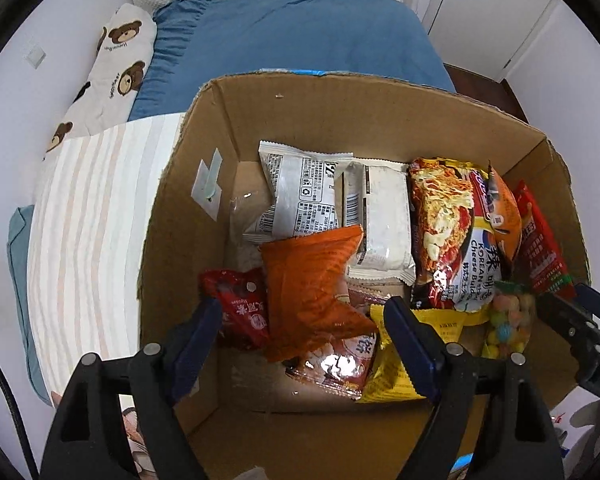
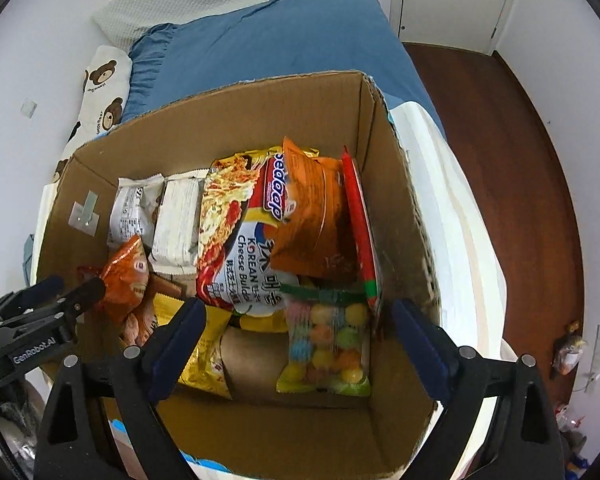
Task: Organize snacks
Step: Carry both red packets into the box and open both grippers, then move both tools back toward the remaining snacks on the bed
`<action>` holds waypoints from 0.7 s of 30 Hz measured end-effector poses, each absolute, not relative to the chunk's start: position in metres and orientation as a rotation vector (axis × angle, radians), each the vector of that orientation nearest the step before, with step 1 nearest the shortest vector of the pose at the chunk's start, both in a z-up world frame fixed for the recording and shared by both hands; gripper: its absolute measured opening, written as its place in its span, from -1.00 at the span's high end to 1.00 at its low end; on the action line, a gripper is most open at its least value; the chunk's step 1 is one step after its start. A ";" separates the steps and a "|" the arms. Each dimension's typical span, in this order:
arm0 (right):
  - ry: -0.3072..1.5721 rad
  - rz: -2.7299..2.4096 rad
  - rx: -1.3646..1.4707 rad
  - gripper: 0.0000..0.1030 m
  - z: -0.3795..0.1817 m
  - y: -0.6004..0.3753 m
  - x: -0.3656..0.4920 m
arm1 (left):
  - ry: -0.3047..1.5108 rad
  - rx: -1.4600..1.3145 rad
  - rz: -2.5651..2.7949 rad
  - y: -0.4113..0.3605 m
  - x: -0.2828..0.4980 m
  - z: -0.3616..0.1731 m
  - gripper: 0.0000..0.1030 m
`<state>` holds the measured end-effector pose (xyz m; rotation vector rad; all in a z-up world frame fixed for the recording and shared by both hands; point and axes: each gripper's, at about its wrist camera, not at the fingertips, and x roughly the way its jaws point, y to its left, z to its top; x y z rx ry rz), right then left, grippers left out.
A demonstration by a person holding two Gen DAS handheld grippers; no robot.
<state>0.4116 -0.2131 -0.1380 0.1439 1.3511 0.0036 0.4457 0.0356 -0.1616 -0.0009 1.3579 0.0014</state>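
Both grippers hang over the box [image 1: 204,152], pointing down into it. Left gripper [image 1: 304,320] is spread wide, nothing pinched, with the orange bag [image 1: 312,280] lying loose between its fingers. Right gripper [image 2: 296,328] is spread too, straddling the candy bag [image 2: 328,344] without touching it. Noodle pack [image 2: 236,232] leans at 12 o'clock from the candy, white packs [image 1: 300,192] at 12 o'clock from the orange bag.
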 end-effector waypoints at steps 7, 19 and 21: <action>1.322 0.010 0.122 -0.91 -0.131 -0.209 0.395 | 1.287 -0.003 -0.004 0.036 0.422 -0.138 -0.60; 1.139 0.013 0.033 -0.91 -0.066 -0.195 0.347 | 1.123 -0.005 -0.017 0.035 0.368 -0.082 -0.60; 1.114 0.015 0.031 -0.91 -0.056 -0.193 0.337 | 1.094 -0.005 -0.026 0.033 0.359 -0.070 -0.60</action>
